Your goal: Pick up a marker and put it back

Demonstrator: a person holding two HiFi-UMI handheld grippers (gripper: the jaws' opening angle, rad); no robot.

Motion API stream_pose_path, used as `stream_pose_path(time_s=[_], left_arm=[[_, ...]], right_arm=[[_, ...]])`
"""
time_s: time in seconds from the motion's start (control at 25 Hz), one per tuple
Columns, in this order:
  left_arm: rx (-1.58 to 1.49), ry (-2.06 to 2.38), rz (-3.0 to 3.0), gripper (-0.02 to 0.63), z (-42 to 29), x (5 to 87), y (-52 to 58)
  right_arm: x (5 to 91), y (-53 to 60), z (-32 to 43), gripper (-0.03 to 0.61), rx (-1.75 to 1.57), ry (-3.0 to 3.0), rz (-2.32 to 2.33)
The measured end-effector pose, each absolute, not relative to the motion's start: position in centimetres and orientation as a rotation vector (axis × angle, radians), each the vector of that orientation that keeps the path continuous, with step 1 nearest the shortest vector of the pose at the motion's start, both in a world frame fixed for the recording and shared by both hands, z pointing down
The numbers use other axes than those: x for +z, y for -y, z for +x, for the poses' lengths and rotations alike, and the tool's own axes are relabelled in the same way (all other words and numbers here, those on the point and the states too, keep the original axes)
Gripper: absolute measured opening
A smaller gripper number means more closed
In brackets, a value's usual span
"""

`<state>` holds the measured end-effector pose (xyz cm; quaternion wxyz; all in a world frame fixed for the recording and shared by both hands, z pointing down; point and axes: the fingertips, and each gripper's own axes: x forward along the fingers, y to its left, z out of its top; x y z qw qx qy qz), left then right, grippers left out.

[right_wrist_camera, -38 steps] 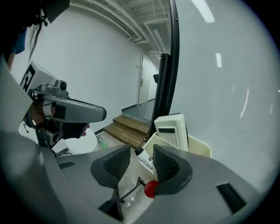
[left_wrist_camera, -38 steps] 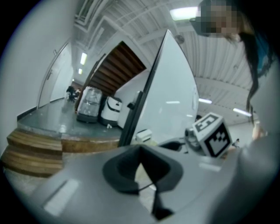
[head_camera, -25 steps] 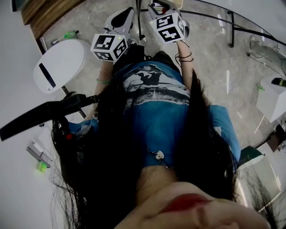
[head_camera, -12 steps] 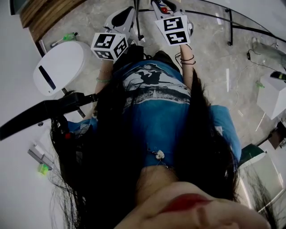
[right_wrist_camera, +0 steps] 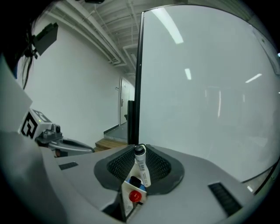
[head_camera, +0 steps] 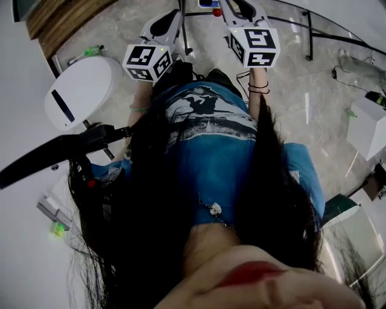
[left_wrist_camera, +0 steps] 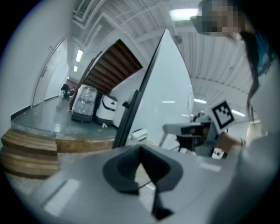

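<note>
In the right gripper view a white marker [right_wrist_camera: 141, 168] with a dark tip stands between the pads of my right gripper [right_wrist_camera: 140, 156]. The jaws are closing and both pads lie against it. Below it a small blue and white box [right_wrist_camera: 133, 189] shows a red round end [right_wrist_camera: 134, 197]. A white board [right_wrist_camera: 205, 87] on a black post [right_wrist_camera: 139, 78] fills the view behind. In the head view my right gripper [head_camera: 232, 7] reaches to the top edge. My left gripper [head_camera: 170, 18] is held beside it, and in its own view the left gripper [left_wrist_camera: 142, 161] is shut with nothing in it.
A white rounded machine [head_camera: 84, 87] stands at the left, with a long black bar [head_camera: 54, 154] below it. The board's black stand legs [head_camera: 310, 36] cross the stone floor ahead. Wooden steps [left_wrist_camera: 26, 148] rise at the left. A white box [head_camera: 368, 130] sits at the right.
In the head view my right gripper has shifted to the right and a little forward. The left gripper has hardly moved.
</note>
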<state>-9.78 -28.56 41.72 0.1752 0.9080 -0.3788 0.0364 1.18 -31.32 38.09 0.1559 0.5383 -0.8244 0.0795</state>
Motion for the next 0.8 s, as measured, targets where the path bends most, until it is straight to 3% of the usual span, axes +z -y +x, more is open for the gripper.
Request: stream_pose_path(time_s=[0.8], left_arm=[[0.183,1.043,2.597,-0.009,-9.6,42.7,28.4]], right_arm=[[34.9,30.1,1.4,0.083,0.393,2.56,1.595]])
